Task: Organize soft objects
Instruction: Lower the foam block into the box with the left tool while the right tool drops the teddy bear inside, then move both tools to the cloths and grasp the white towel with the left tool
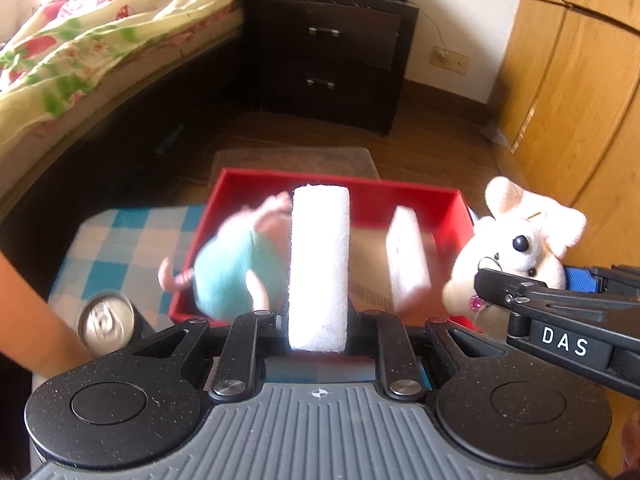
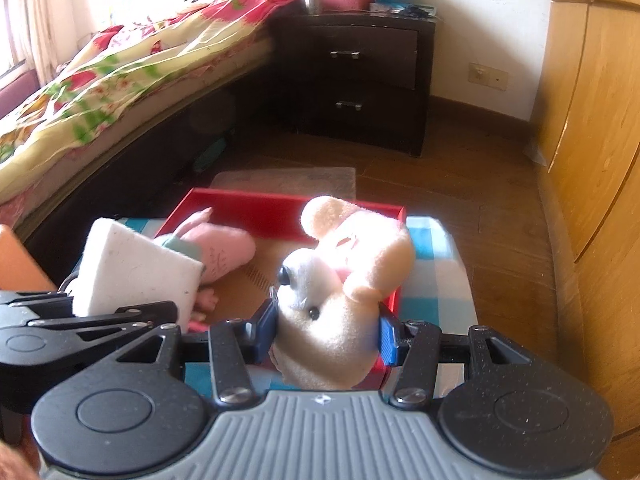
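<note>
we judge both things light and squashy, so our left claw (image 1: pixel 319 320) clamps the white sponge block (image 1: pixel 319 264) low, and our right claw (image 2: pixel 328 338) clamps the plush mouse (image 2: pixel 340 292) by its body.

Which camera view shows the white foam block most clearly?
The left wrist view: the foam block stands sharp and centred, clamped in the left gripper. The right wrist view shows only a tilted corner of the block at its left side.
</note>
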Demonstrator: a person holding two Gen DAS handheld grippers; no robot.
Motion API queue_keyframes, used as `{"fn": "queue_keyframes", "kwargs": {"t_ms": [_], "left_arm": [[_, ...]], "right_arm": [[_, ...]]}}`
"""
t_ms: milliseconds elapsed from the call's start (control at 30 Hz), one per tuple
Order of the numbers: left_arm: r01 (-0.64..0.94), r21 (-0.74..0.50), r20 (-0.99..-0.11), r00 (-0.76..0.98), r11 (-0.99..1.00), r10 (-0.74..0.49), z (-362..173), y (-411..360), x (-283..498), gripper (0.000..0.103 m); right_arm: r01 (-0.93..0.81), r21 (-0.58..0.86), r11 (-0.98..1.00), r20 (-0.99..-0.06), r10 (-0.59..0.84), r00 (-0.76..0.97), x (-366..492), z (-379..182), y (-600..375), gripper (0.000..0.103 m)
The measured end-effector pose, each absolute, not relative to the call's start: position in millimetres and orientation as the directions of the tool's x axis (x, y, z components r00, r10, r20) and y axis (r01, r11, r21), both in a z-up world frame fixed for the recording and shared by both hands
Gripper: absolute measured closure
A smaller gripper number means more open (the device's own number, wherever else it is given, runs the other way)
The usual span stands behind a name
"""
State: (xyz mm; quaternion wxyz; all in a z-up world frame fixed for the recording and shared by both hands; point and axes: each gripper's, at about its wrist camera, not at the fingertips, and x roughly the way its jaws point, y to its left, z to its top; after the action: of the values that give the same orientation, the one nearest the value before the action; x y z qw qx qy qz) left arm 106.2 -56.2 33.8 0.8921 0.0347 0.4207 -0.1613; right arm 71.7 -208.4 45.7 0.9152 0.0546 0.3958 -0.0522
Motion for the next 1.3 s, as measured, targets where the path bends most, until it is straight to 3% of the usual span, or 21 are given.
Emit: {"fn": "queue_keyframes", "kwargs": {"t_ms": [367, 400, 467, 500, 633, 1100, 1300], "left_arm": [[0.304, -0.009, -0.788, 0.584, 0.953, -0.194, 14, -75, 141, 0.079], [0.309, -0.008, -0.790, 0.581, 0.951, -0.195, 14, -76, 141, 0.074], [0.313, -0.003, -0.784, 0.589, 0.950, -0.197, 16, -77, 138, 0.048], [0.312, 0.003, -0.776, 0.600, 0.950, -0.194, 18, -77, 135, 0.046], [0.314, 0.020, -0.765, 0.616, 0.949, -0.187, 24, -74, 125, 0.044], [0.342, -0.031, -0.785, 0.573, 0.939, -0.235, 20, -46, 60, 0.038], [0.350, -0.069, -0.797, 0.543, 0.934, -0.263, 12, -34, 35, 0.038]], "right_arm": [[0.182, -0.021, 0.983, -0.761, -0.134, 0.635, 129, 24, -218, 0.073], [0.181, -0.005, 0.983, -0.768, -0.120, 0.629, 132, 22, -219, 0.072], [0.168, 0.048, 0.985, -0.785, -0.067, 0.616, 135, 18, -222, 0.065], [0.173, 0.052, 0.984, -0.788, -0.066, 0.612, 134, 17, -222, 0.063], [0.197, 0.018, 0.980, -0.783, -0.109, 0.613, 125, 17, -225, 0.057], [0.150, 0.118, 0.982, -0.769, -0.005, 0.639, 38, 24, -209, 0.057], [0.120, 0.062, 0.991, -0.778, -0.027, 0.627, 9, 20, -195, 0.057]]}}
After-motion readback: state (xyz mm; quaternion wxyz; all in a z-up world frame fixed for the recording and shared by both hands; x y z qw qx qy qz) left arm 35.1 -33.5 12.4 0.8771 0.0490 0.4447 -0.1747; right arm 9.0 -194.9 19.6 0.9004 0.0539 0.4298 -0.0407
